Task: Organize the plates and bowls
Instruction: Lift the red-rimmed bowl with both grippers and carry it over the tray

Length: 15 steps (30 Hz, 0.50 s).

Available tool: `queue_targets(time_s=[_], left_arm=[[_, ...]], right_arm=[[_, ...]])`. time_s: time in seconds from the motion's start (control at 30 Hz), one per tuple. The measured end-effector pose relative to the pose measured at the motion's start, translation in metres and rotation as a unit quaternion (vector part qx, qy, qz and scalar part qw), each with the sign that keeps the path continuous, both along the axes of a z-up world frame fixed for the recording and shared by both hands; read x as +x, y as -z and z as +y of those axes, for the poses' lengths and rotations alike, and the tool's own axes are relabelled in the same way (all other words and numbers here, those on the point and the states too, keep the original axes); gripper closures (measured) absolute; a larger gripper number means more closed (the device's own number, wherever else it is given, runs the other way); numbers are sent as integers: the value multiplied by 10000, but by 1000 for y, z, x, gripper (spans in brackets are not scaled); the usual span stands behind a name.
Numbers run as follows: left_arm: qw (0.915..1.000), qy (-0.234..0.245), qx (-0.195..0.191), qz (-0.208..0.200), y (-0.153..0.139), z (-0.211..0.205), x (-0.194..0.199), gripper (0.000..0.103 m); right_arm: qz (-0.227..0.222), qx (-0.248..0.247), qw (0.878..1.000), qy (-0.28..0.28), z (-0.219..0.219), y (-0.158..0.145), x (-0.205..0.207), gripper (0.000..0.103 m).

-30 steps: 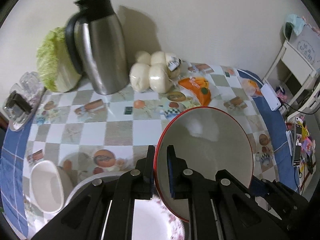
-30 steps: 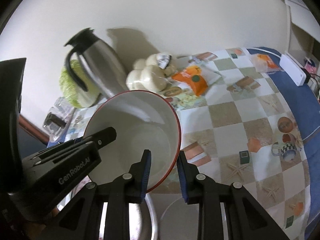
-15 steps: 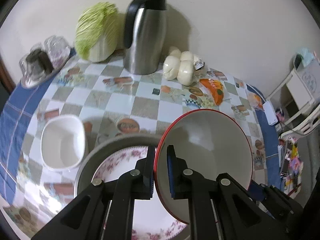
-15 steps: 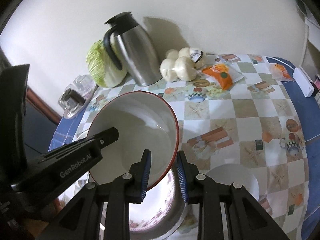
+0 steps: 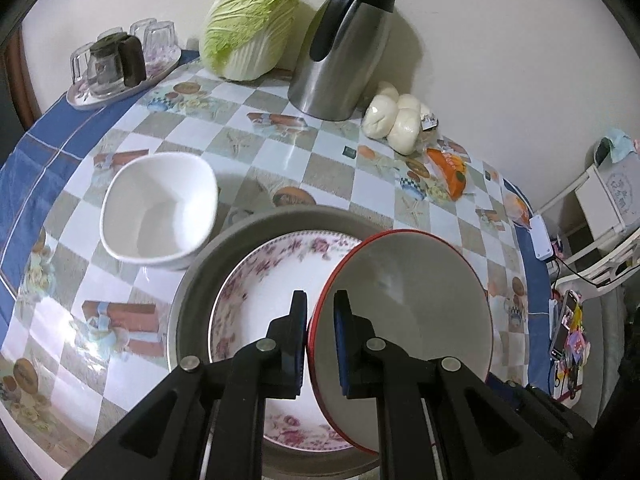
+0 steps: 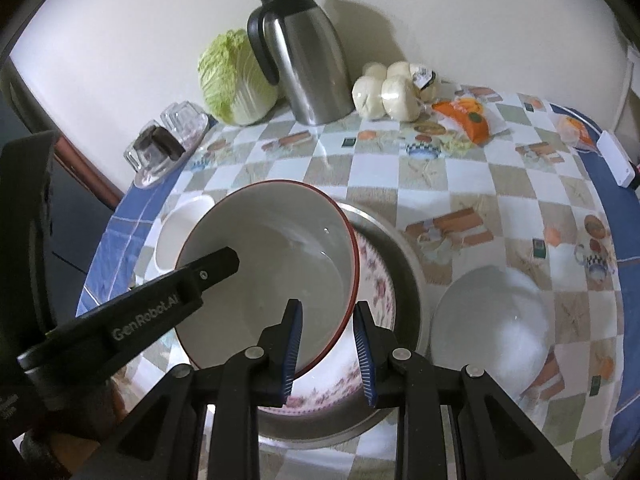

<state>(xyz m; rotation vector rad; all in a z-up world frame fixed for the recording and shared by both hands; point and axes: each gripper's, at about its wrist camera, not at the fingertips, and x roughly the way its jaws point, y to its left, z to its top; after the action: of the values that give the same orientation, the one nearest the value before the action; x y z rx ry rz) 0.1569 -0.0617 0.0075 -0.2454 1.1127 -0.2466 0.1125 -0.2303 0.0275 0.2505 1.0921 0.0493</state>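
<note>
A red-rimmed bowl (image 5: 408,304) (image 6: 272,272) with a white inside hangs tilted over a floral plate (image 5: 256,280) (image 6: 376,280), which lies in a metal basin (image 5: 200,280) (image 6: 408,264). My left gripper (image 5: 320,296) is shut on the bowl's left rim; one of its fingers (image 6: 216,264) shows inside the bowl in the right wrist view. My right gripper (image 6: 326,304) grips the opposite rim, one pad inside the bowl and one outside. A white square bowl (image 5: 160,208) (image 6: 180,232) stands left of the basin. A white round bowl (image 6: 492,320) sits to its right.
At the back against the wall stand a steel jug (image 5: 344,48), a cabbage (image 5: 248,28), bagged buns (image 5: 392,120) and a tray of glasses (image 5: 116,64). An orange packet (image 5: 448,168) lies further right. The table's blue-edged cloth (image 5: 36,152) drops off at the left.
Both grippers carried the bowl leftward across the table, from beside the basin to over the floral plate in it. The grip on both rims stayed the same.
</note>
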Motion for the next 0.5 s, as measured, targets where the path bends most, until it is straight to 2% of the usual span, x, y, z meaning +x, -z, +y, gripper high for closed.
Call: queue_targets(time_s=[0.23, 0.5], left_arm=[[9999, -40, -119, -15, 12, 14, -8, 92], [9990, -181, -416, 21, 23, 30, -5, 92]], right_arm=[[228, -31, 9997, -108, 12, 18, -7, 75], [259, -9, 9995, -198, 20, 24, -2, 75]])
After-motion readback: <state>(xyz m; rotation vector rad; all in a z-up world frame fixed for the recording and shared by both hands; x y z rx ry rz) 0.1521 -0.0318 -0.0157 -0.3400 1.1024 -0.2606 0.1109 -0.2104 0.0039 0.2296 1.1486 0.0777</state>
